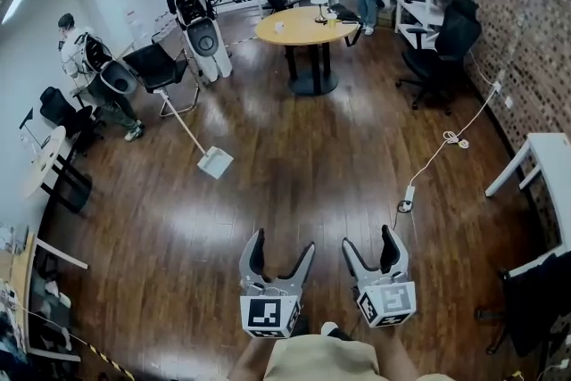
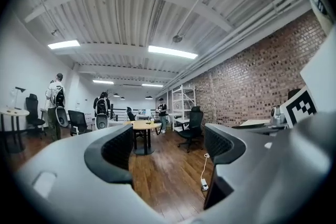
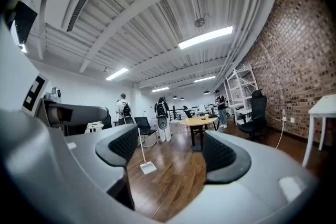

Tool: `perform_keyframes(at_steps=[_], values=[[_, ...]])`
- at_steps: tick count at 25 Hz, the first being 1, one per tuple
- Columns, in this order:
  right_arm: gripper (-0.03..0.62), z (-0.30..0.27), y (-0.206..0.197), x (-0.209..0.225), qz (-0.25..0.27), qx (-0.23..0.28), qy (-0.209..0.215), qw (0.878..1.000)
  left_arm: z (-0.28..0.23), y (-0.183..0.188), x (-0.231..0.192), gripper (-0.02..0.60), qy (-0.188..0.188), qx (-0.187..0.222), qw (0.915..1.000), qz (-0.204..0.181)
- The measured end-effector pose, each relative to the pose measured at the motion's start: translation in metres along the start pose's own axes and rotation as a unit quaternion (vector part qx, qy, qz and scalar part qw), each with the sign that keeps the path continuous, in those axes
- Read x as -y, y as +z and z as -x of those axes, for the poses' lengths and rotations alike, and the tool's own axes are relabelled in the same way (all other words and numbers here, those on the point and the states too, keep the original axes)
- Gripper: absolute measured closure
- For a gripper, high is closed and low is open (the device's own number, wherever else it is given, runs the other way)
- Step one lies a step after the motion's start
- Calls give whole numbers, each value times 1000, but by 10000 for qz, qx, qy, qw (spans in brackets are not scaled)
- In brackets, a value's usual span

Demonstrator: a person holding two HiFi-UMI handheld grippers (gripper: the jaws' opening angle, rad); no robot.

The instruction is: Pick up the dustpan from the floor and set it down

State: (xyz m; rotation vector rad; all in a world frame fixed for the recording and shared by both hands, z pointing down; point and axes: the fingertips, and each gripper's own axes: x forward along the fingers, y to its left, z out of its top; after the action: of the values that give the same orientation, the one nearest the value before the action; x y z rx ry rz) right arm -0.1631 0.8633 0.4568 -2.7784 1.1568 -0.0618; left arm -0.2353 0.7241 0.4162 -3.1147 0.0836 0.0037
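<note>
head view: you hold both tools low at the bottom of the frame, side by side and level, pointing up the picture across the wooden floor [image 1: 294, 183]. the left gripper [image 1: 284, 244] has its jaws spread with nothing between them. the right gripper [image 1: 368, 238] is spread the same way and is just as empty. the dustpan [image 1: 215, 161] lies left of centre, well apart from both. its pan is down on the boards and its long handle [image 1: 183, 125] slants toward the upper left, up to a black chair [image 1: 159, 67]. the pickup looks not yet begun, and the wide jaws read as readiness for that thin handle.

left gripper view: your left gripper's dark pads stand apart at mid frame. between them you see only floor, the round table [image 2: 142, 124] far off, and a white power strip [image 2: 203, 183] toward the lower right. the dustpan does not show here, so this tool seems aimed to the right of it.

right gripper view: your right gripper's jaws are open too, with nothing between the pads. the dustpan appears in the gap, close to the left jaw's inner edge in the picture but far down the floor, with its handle rising straight above the pan. this tool looks better lined up, though you would need to close the distance and drop lower first.
</note>
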Motion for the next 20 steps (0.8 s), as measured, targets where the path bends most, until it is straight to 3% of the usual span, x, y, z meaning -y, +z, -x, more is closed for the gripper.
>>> perform_keyframes(at_steps=[8, 15, 20], values=[[233, -66, -1, 12, 46, 62, -88, 9999, -61, -26, -36, 179, -173, -198, 9997, 14], [238, -149, 25, 23, 369, 214, -213, 9989, -140, -23, -81, 181, -390, -17, 9992, 32], [238, -208, 24, 6, 486, 182, -105, 9986, -179, -24, -120, 181, -474, 27, 9987, 159]])
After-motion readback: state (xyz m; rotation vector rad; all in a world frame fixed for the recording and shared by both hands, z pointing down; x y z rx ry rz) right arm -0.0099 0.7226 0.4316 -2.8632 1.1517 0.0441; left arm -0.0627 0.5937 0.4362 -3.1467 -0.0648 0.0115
